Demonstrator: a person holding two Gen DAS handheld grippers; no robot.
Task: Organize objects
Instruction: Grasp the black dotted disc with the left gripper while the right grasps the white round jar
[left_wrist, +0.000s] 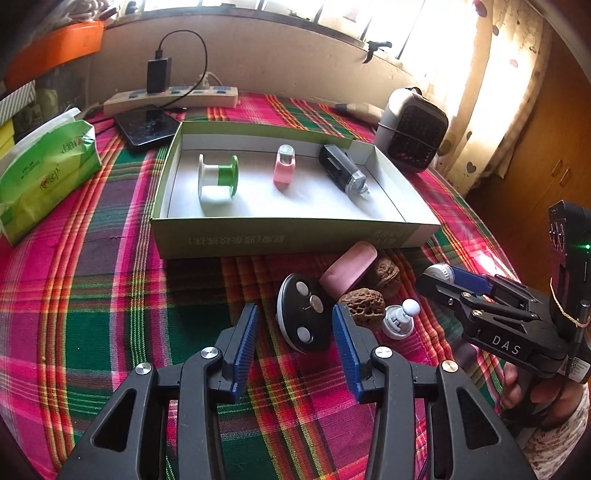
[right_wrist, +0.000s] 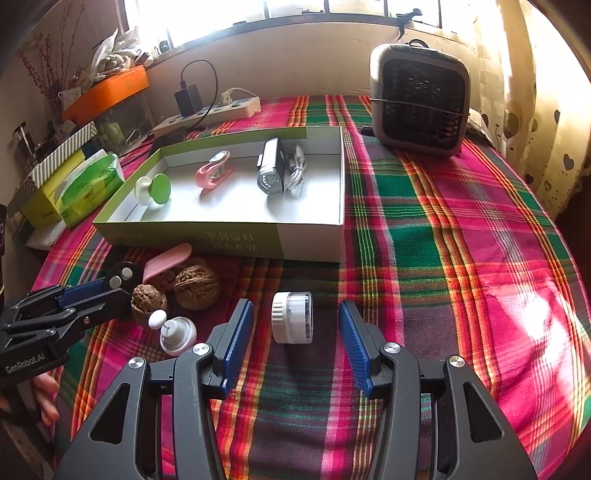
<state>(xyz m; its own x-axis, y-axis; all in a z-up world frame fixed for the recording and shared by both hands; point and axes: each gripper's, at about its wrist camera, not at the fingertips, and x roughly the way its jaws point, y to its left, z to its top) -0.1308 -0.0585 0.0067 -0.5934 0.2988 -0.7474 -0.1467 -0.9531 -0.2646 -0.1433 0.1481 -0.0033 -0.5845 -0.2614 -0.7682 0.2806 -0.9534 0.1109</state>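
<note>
Plaid tablecloth (right_wrist: 461, 229) covers whole table. Grey mini heater (right_wrist: 419, 98) at far R, just beyond box corner. Shallow green-sided box (left_wrist: 280, 236) mid-table, white inside; holds green/white spool (left_wrist: 218, 179) at L, pink clip thing (left_wrist: 284, 168) mid, black bike light (left_wrist: 341, 171) at R, w/ white cable (right_wrist: 297, 171) beside light. Green tissue pack (left_wrist: 48, 166) L of box. Power strip (left_wrist: 170, 98) w/ black charger at back wall, dark tablet (left_wrist: 147, 125) in front of it.

L gripper (left_wrist: 295, 317): jaws apart, nothing clamped; black round disc w/ silver studs (left_wrist: 306, 314) sits between/just ahead of the tips, pads not pressing it. R gripper (right_wrist: 295, 314): jaws apart, small white-capped clear jar (right_wrist: 292, 317) lying on its side betw fingers, gap both sides, not gripped.

Loose pile in front of box near wall: pink oblong piece (left_wrist: 349, 267) leaning over 2 walnuts (right_wrist: 195, 286), white knob-on-base item (right_wrist: 177, 332) just beside nearer walnut. All on cloth, outside box.
</note>
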